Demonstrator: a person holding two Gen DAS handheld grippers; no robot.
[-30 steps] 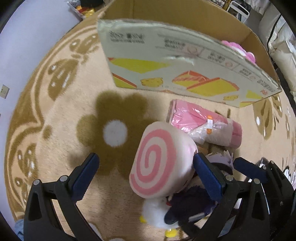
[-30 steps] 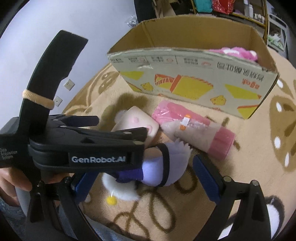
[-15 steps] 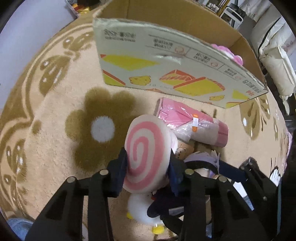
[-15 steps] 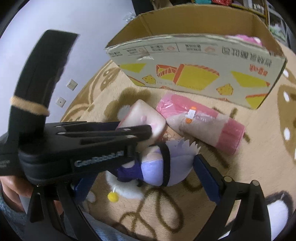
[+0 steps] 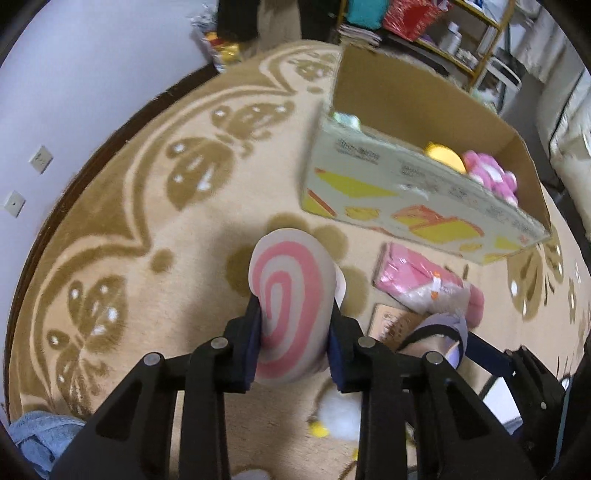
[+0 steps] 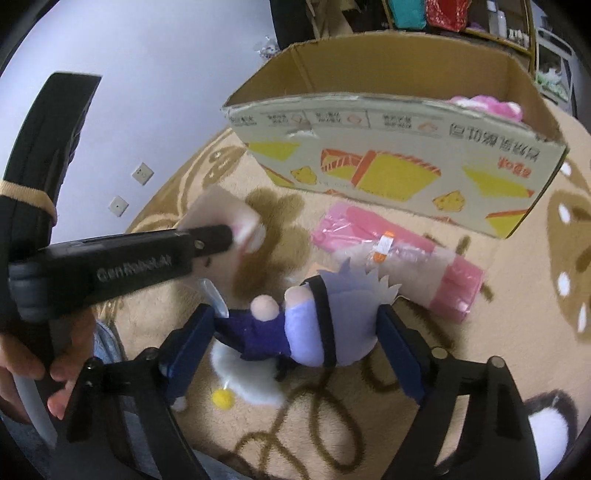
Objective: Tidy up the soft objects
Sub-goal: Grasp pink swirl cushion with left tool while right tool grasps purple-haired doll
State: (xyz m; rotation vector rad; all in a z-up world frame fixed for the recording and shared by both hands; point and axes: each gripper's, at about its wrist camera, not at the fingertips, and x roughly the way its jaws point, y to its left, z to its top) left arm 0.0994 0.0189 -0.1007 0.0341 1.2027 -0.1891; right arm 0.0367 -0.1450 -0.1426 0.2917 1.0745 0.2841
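My left gripper (image 5: 291, 350) is shut on a pink-and-cream swirl roll plush (image 5: 291, 299) and holds it above the rug; the right wrist view shows it as a cream block (image 6: 225, 218) in the black fingers. My right gripper (image 6: 295, 343) has its jaws on either side of a purple-haired doll plush (image 6: 321, 325) lying on the rug, pads close to it. A pink wrapped plush roll (image 6: 399, 258) lies before the open cardboard box (image 6: 391, 162), which holds a pink plush (image 5: 487, 177) and a yellow one (image 5: 443, 157).
A white plush with yellow bits (image 6: 243, 380) lies on the tan patterned rug (image 5: 147, 236) under the doll. A small card (image 5: 391, 325) lies beside the pink roll. A white wall with sockets (image 6: 129, 188) is left. Shelves (image 5: 436, 29) stand behind the box.
My left gripper has closed on the swirl roll and lifted it off the rug, away from the box. My right gripper has moved in around the purple-haired doll.
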